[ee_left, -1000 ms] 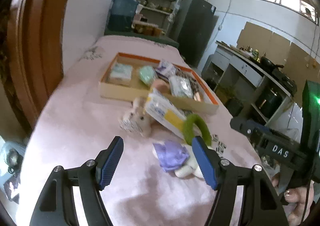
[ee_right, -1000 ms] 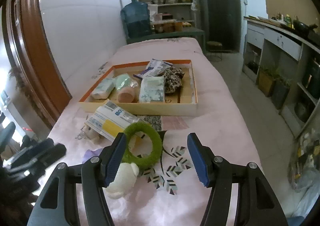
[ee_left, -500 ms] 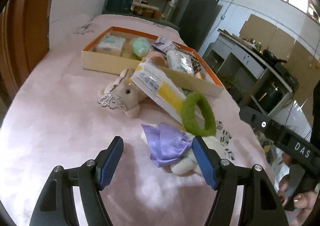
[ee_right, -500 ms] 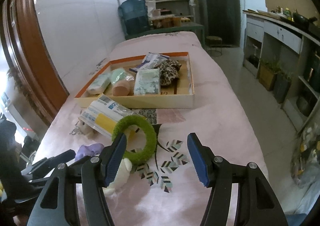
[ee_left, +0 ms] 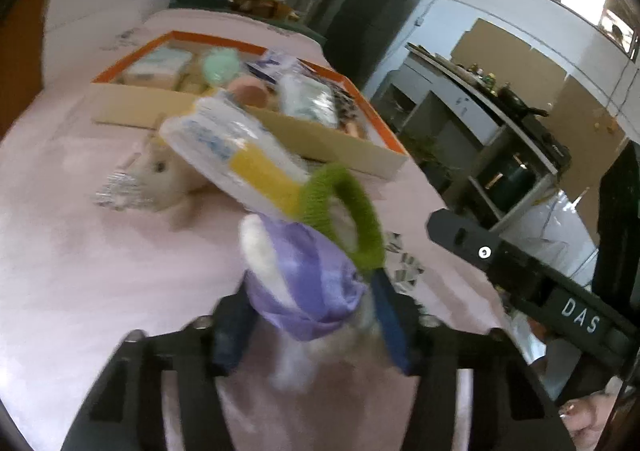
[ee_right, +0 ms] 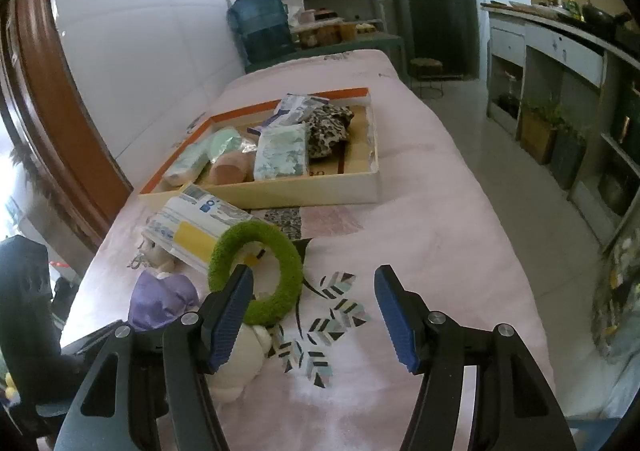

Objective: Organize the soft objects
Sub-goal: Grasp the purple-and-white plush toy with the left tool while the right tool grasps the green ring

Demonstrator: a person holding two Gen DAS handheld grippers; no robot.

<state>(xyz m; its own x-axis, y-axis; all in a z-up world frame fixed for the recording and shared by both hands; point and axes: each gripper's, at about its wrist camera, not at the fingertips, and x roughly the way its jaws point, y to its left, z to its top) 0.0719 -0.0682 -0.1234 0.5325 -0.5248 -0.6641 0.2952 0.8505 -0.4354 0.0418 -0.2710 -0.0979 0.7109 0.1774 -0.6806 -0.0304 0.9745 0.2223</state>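
The left gripper (ee_left: 308,327) has just been closing, and its blue pads now pinch a white soft toy in a purple dress (ee_left: 304,283). The picture there is blurry. The toy lies on the pink bed cover (ee_right: 420,235), close to the near edge. A fuzzy green ring (ee_right: 256,271) leans right beside the toy. A white packet with a yellow patch (ee_right: 196,223) rests on a small cream plush animal (ee_left: 168,179) just behind the ring. Farther back sits a flat box with an orange rim (ee_right: 280,191), with soft packs and a spotted cloth inside. The right gripper (ee_right: 312,315) hangs over the cover with its jaws spread wide and nothing between them.
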